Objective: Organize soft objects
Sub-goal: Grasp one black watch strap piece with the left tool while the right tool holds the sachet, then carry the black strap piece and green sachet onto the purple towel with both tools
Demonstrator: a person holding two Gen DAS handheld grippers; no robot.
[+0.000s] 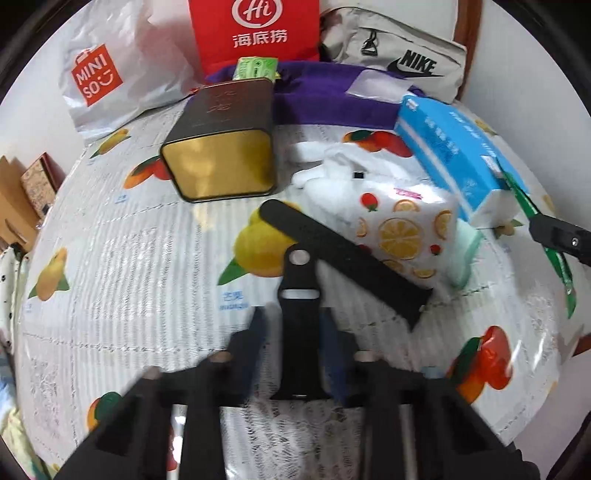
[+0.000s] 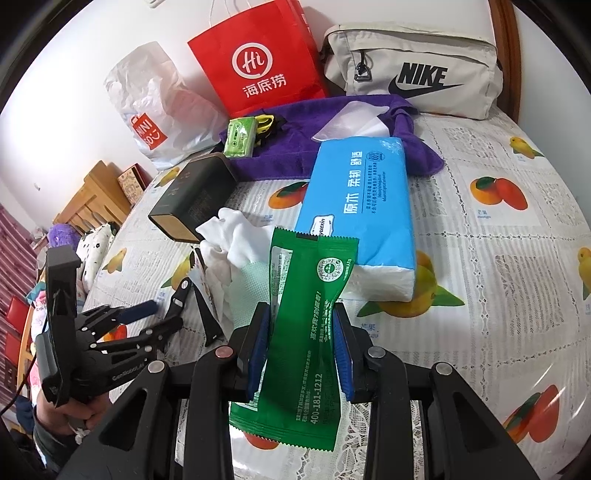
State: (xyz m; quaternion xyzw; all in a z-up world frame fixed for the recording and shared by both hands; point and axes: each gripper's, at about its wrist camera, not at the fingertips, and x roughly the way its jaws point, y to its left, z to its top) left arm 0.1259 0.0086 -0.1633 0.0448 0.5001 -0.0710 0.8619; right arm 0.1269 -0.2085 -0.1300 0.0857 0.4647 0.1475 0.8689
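My left gripper [image 1: 295,317] is shut on one half of a black strap [image 1: 299,354], which stands up between the blue pads; the other half [image 1: 343,258] lies slanted across a fruit-print tissue pack [image 1: 402,229]. In the right wrist view the left gripper [image 2: 162,314] shows at the left, in a person's hand. My right gripper [image 2: 302,314] is shut on a green foil packet [image 2: 306,332], held upright above the tablecloth. Behind it lie white gloves [image 2: 236,236], a mint cloth [image 2: 251,288], a blue tissue pack [image 2: 362,206] and a purple towel [image 2: 295,140].
A dark tin box [image 1: 221,147] lies on its side on the fruit-print tablecloth [image 1: 129,258]. Along the wall stand a white Miniso bag [image 1: 110,74], a red paper bag [image 1: 255,29] and a grey Nike bag [image 1: 406,55]. A small green pack [image 2: 240,136] rests on the towel.
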